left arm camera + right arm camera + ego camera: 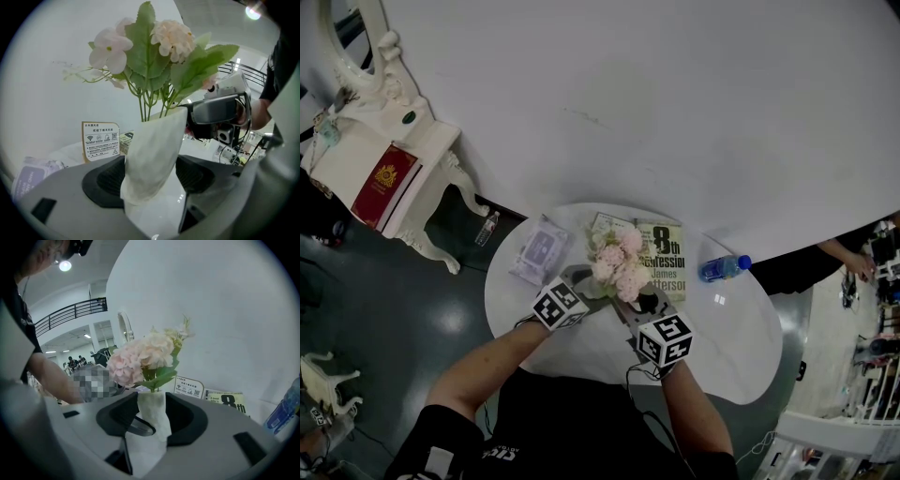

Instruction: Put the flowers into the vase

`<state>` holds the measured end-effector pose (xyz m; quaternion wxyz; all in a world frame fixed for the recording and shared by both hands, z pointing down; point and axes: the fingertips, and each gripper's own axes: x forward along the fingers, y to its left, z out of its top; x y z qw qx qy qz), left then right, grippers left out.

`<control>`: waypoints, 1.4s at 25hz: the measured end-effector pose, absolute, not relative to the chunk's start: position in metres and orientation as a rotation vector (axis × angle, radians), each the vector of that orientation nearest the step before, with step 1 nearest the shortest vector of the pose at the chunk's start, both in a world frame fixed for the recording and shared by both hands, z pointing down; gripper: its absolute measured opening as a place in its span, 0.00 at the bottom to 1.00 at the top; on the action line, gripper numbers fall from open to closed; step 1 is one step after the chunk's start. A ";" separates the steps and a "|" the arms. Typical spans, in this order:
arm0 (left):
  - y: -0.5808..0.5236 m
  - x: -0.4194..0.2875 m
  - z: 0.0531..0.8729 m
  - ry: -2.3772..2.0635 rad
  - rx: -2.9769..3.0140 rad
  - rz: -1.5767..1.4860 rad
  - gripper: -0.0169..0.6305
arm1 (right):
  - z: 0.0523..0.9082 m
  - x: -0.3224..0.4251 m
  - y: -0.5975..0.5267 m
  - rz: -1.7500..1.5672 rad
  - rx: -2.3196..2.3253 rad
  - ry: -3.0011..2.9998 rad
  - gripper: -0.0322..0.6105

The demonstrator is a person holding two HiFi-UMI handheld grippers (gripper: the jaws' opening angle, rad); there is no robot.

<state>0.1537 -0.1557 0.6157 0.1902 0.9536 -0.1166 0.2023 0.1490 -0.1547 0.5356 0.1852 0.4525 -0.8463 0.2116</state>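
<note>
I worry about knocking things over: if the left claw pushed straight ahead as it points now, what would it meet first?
The white vase with the flowers: it already sits between the jaws of the left claw, so any push forward would likely press on it at once.

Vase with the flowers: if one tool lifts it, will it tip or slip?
Probably top-heavy: the vase is narrow while the flowers spread wide above it, so it may tip easily. Its rough-looking white surface likely resists slipping.

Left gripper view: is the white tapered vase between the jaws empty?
No, the green stems of the pale pink flowers stand in the mouth of the white tapered vase.
</note>
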 end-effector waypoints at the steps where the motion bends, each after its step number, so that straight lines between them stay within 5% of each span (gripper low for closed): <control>1: -0.155 0.153 0.616 -0.327 2.681 0.575 0.53 | 0.537 0.149 -0.154 0.600 1.273 -2.384 0.33; 35: -0.147 0.123 0.574 -0.399 2.706 0.492 0.53 | 0.517 0.187 -0.139 0.723 1.483 -2.389 0.33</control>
